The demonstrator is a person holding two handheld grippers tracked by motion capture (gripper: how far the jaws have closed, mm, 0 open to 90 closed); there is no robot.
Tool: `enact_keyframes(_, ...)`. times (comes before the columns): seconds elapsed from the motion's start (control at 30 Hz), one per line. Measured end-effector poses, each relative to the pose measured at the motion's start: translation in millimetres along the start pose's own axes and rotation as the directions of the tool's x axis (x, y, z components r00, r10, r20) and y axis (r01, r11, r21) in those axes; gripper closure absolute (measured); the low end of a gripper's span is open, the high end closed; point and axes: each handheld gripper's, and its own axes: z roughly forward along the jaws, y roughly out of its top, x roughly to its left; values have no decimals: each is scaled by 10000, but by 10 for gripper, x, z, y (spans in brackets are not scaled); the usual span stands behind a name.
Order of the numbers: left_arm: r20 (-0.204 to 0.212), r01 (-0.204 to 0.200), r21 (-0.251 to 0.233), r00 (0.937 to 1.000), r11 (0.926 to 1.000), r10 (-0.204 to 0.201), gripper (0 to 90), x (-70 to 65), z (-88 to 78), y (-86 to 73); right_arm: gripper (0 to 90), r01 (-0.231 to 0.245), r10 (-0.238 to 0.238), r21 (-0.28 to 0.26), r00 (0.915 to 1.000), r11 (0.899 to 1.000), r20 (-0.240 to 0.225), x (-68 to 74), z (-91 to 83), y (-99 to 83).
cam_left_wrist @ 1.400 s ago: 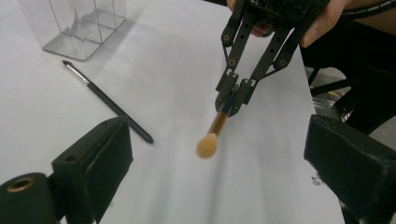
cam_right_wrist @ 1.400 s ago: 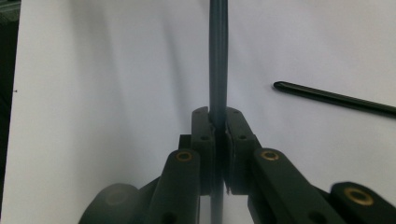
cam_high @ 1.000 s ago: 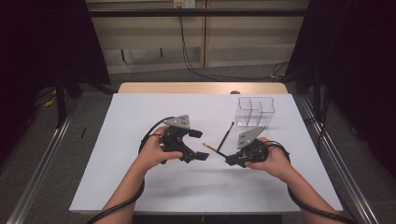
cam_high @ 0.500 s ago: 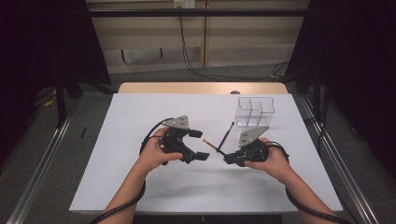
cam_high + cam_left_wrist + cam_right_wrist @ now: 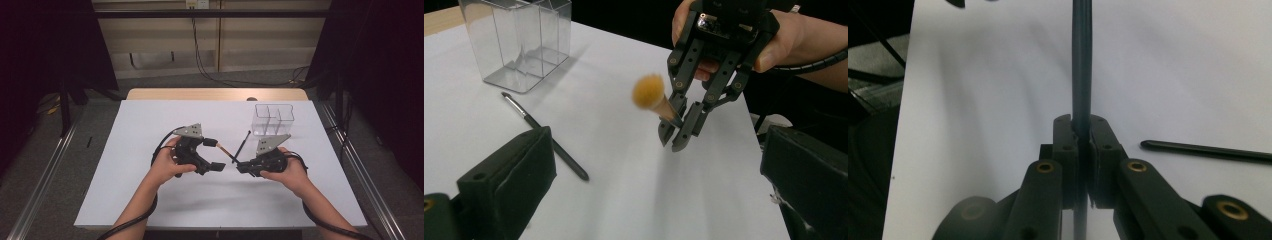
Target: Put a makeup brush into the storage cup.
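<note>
My right gripper (image 5: 240, 166) (image 5: 1081, 132) is shut on the dark handle (image 5: 1081, 65) of a makeup brush (image 5: 227, 153). The brush points up and left toward my left gripper (image 5: 214, 154). Its fluffy orange head (image 5: 647, 92) hovers above the white table, blurred, in front of the right gripper (image 5: 678, 138). My left gripper's jaws stand wide open at either side of the left gripper view, with nothing between them. A thin black brush (image 5: 243, 142) (image 5: 547, 138) (image 5: 1208, 150) lies flat on the table behind the grippers.
A clear plastic organizer (image 5: 274, 120) (image 5: 517, 40) with several compartments stands at the back right of the white table (image 5: 150, 200). Metal rails run along both sides of the table. Cables trail from both grippers toward the front edge.
</note>
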Motion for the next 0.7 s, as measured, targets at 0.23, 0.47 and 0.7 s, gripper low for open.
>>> enact_keyframes(0.23, -3, 104, -165, 9999, 9998, -104, 9, -3, 59, -15, 846, -225, 226, -416, 9997, 9989, 40, 14, -1, 2)
enact_keyframes(0.47, -91, 332, -407, 9994, 9986, -336, 34, 23, 81, -34, 846, -388, 402, -801, 9991, 9960, 158, 31, -15, 38)
enact_keyframes(0.7, 8, 416, -608, 9991, 9973, -416, 55, 33, 82, -48, 846, -477, 507, -987, 9983, 9940, 282, 39, -2, 39)
